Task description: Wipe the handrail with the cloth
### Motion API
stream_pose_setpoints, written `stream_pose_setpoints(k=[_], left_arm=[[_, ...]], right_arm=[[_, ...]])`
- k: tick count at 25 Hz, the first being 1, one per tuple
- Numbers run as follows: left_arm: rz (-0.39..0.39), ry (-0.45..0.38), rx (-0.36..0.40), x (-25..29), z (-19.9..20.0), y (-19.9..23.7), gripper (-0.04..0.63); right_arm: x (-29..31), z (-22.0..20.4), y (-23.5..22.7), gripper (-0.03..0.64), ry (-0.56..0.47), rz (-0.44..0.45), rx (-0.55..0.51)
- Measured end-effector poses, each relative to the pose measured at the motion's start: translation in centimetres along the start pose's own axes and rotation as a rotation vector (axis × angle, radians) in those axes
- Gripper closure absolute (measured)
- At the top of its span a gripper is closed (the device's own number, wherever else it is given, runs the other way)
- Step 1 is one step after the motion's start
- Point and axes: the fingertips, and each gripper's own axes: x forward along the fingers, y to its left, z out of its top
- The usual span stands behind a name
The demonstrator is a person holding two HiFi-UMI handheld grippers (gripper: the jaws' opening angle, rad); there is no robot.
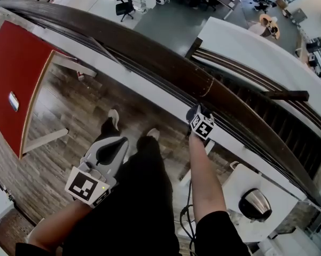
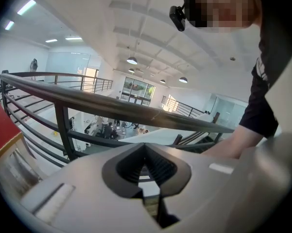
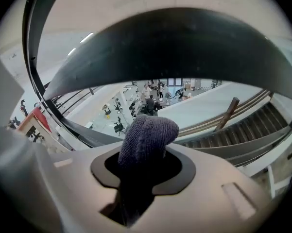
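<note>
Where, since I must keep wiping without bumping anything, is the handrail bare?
The handrail is bare from the right gripper and its cloth leftward past the red panel, and rightward along the stairs. Only that gripper's spot is crowded; the left gripper hangs clear below.

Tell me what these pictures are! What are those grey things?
A person stands at a dark handrail, holding a grey pinching tool in each hand. The head view comes from a camera on their head, looking down. The other two come from cameras riding on each tool. The right gripper pinches a dark fuzzy cloth close to the handrail; whether it touches, I cannot tell. The left gripper is shut and empty, down by the person's leg.
</note>
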Motion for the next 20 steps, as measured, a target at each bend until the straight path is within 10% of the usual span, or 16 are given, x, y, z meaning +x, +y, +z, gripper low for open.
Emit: stream_pose_setpoints(k=[12,20], left_arm=[[-0.014,-0.161,0.038,0.8,4.5,3.7,0.597],[-0.177,-0.207,0.044,1.8,6.3,3.0,0.597]], right_arm=[[-12.6,1.4,4.7,0.502,-0.114,0.027,0.033],[-24.5,5.8,9.4,0.503,-0.326,0.021,0.109]])
